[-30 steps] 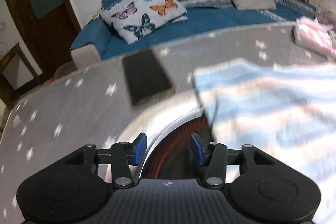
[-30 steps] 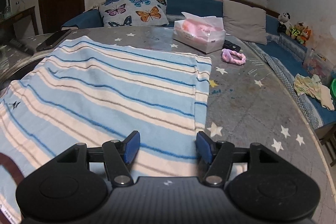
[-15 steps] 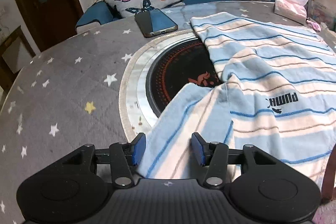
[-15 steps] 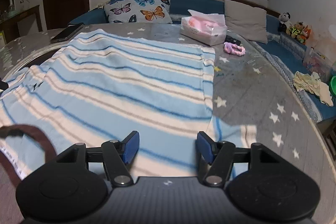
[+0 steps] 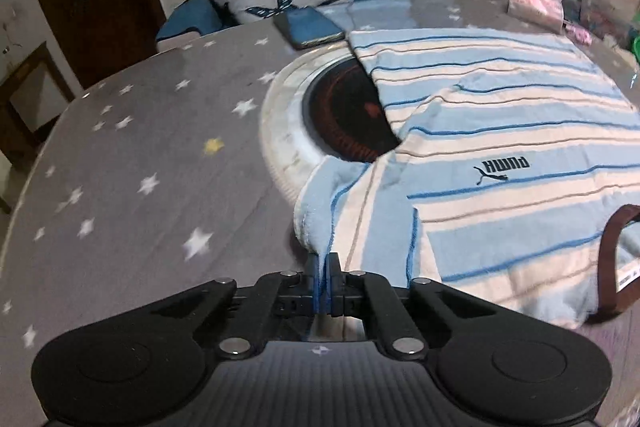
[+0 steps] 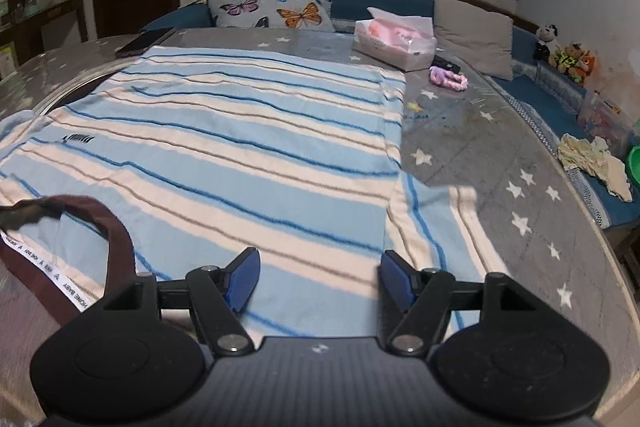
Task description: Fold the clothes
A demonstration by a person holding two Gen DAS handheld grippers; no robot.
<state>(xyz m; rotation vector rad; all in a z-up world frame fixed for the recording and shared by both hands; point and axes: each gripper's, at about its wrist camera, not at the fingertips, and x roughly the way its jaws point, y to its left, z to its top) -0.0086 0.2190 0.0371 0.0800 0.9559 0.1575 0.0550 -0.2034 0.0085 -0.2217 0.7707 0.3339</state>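
Note:
A light-blue and cream striped shirt (image 5: pixel 500 131) with a brown collar (image 5: pixel 612 259) and a black logo lies flat on the round grey star-patterned table (image 5: pixel 140 147). My left gripper (image 5: pixel 322 279) is shut on the cuff of the shirt's left sleeve (image 5: pixel 332 203) near the table's front. In the right wrist view the shirt (image 6: pixel 240 147) fills the middle. My right gripper (image 6: pixel 318 281) is open just above the shirt's shoulder beside the right sleeve (image 6: pixel 436 227), touching nothing that I can see.
A black round hotplate (image 5: pixel 344 115) with a metal ring sits in the table under the shirt. A phone (image 5: pixel 310 27) lies at the far edge. A pink tissue box (image 6: pixel 394 41), a purple scrunchie (image 6: pixel 448 79) and a blue sofa with a butterfly pillow (image 6: pixel 276 3) lie beyond.
My left gripper has closed on the left sleeve's cuff, which lay between its open fingers half a second ago. My right gripper stayed open and drew back slightly toward the collar end.

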